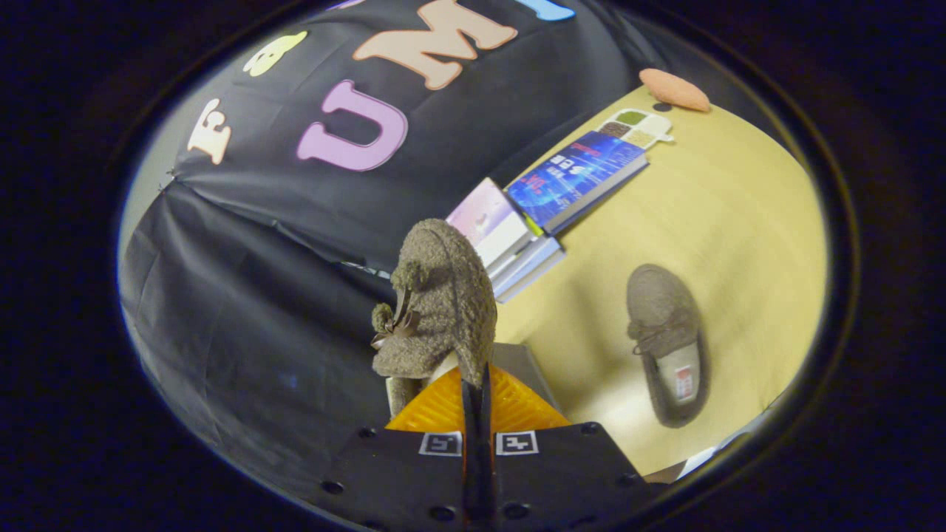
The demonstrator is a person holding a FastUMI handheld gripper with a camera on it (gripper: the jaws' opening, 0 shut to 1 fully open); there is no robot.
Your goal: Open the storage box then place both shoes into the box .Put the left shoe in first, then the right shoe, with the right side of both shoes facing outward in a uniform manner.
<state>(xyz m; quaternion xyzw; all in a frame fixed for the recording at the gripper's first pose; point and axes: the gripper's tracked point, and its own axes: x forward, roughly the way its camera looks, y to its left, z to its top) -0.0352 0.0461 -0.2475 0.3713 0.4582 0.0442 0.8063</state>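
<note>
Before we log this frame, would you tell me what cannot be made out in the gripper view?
- Storage box: a grey corner shows behind the held shoe; open or shut is hidden.
- Gripper: the fingers pinch the shoe's edge; its heel is hidden behind them.
- Second shoe on the table: insole label too small.
</note>
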